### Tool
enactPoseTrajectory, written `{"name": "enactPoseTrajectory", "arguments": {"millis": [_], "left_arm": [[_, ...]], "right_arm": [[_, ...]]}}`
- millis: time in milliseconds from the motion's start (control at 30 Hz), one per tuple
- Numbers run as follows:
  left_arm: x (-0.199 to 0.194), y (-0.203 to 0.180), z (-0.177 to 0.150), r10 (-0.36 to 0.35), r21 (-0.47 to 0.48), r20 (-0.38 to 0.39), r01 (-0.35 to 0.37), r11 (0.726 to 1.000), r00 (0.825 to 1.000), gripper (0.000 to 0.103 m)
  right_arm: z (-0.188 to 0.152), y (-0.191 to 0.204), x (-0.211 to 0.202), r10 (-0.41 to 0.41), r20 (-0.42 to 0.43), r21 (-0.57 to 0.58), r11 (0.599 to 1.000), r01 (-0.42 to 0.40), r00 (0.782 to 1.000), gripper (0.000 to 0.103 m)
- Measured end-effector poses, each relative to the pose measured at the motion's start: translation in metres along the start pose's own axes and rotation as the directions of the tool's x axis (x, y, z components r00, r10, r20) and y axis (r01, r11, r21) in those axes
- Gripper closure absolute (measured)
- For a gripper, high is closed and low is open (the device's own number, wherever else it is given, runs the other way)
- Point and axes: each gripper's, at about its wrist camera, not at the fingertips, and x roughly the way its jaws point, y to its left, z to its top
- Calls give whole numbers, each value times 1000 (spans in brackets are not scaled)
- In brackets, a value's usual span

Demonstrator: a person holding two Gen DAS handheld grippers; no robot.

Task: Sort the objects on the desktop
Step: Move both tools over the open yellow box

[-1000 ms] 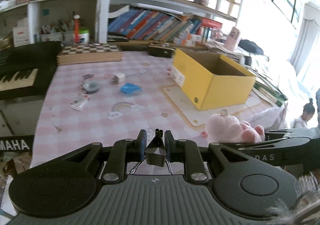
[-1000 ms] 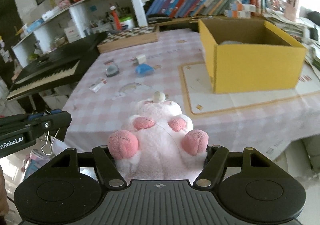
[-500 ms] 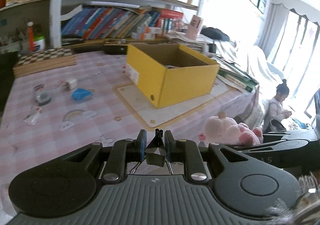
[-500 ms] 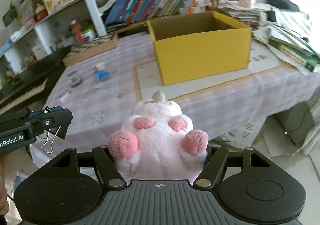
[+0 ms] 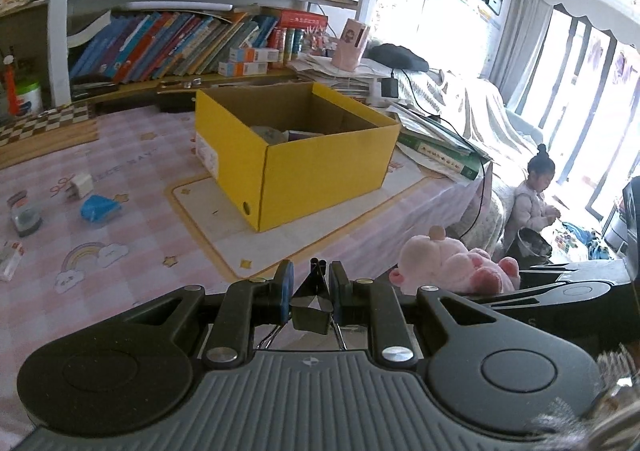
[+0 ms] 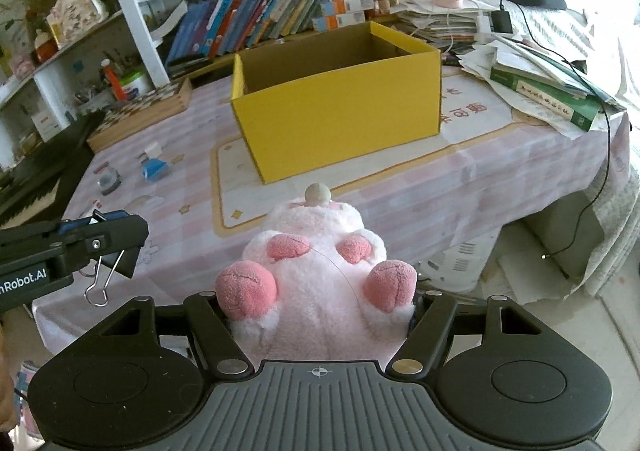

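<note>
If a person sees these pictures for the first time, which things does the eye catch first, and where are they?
First comes the pink plush toy, clamped in the right tongs at the near table edge, paws toward the camera. Behind it, the open yellow box stands on a mat in the middle of the pink checked tablecloth. The left tongs pinch a small black binder clip.

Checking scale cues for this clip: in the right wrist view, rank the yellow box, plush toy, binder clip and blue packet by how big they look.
1. Yellow box and plush toy: alike; the toy is much nearer.
2. Binder clip.
3. Blue packet.
</note>
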Motion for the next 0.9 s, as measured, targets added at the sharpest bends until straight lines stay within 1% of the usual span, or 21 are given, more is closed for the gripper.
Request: {"name": "enactPoseTrajectory", "arguments": {"millis": [533, 767, 900], "left_arm": [[48, -34, 31, -9, 3, -3, 9, 1000, 1000, 86], [70, -49, 52, -14, 9, 18, 14, 1000, 1000, 86], [83, -57, 69, -11, 18, 41, 10, 1000, 999, 86]], "right_arm": [[35, -48, 24, 14, -23, -9, 1000, -15, 1000, 33], [55, -70, 36, 30, -22, -21, 999, -31, 999, 33], [71, -80, 42, 45, -3, -48, 998, -45, 999, 33]]}}
